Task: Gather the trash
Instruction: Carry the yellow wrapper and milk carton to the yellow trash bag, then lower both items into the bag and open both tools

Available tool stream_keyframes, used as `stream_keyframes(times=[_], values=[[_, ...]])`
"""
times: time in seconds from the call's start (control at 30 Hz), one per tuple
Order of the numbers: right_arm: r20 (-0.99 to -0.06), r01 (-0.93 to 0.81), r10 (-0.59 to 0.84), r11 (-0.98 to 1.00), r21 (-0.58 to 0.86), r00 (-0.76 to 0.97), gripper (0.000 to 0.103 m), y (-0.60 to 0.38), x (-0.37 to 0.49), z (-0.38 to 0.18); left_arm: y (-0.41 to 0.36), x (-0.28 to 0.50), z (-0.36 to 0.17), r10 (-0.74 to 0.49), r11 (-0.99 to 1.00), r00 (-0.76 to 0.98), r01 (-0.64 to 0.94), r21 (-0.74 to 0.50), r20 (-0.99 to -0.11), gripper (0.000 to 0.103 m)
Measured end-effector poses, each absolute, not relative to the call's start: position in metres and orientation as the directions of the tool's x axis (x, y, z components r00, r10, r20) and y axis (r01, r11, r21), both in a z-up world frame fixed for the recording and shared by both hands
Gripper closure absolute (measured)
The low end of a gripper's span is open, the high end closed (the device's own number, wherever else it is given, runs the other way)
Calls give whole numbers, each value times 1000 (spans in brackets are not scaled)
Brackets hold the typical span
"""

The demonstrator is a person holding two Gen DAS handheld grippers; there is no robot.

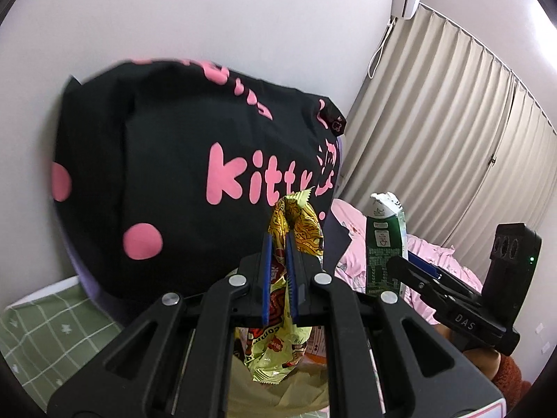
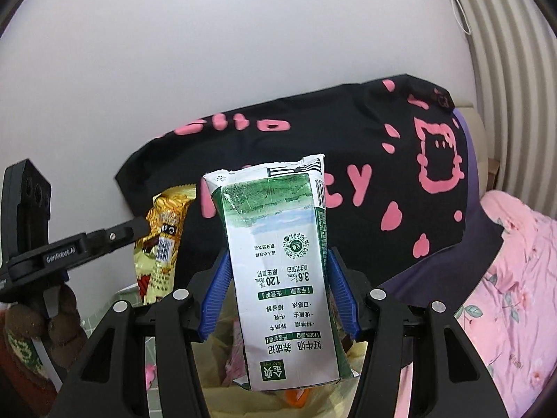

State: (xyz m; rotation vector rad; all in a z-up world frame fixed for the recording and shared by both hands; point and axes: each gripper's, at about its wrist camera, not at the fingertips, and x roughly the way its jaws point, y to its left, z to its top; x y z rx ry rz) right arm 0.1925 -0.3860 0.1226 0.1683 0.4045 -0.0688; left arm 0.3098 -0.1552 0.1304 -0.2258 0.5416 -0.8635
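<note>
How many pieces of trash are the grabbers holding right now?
2. A yellow snack wrapper is pinched in the left gripper, and a green-and-white milk carton sits between the right gripper's blue pads.

Way ahead of both grippers is being blocked by a big black pillow (image 1: 167,160) propped against the white wall (image 1: 209,17). Room above the pillow is being left open up the wall. Pink bedding (image 2: 515,278) is filling the low right side, curtain (image 1: 452,122) closing off behind it. Green checked sheet (image 1: 52,331) is lying low left. Space between the grippers is being narrowed by the wrapper (image 2: 163,240) and milk carton (image 2: 282,264) being carried side by side, apart.
</note>
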Motion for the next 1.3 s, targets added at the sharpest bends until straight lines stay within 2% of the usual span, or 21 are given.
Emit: stream_keyframes(times=[0.1, 0.2, 0.47, 0.63, 0.73, 1.0, 1.3], values=[[-411, 113, -21, 973, 202, 911, 51, -402, 213, 112, -161, 321, 121, -782, 623, 518, 657, -424, -347, 96], [-440, 108, 19, 960, 260, 898, 51, -408, 231, 95, -164, 334, 105, -777, 630, 508, 635, -448, -373, 96], [-569, 60, 130, 951, 303, 812, 51, -386, 252, 41, -160, 348, 78, -756, 653, 495, 609, -450, -428, 96], [-617, 70, 82, 973, 218, 783, 51, -379, 243, 33, -161, 338, 69, -762, 643, 473, 631, -434, -442, 96], [-648, 100, 34, 981, 168, 761, 51, -380, 235, 29, -173, 331, 55, -748, 650, 455, 646, -399, -483, 96], [-683, 113, 18, 983, 146, 730, 51, -383, 229, 20, -205, 319, 33, -712, 653, 415, 687, -318, -566, 96], [-678, 108, 11, 985, 133, 735, 51, -389, 236, 20, -218, 323, 34, -700, 666, 432, 682, -302, -569, 96]])
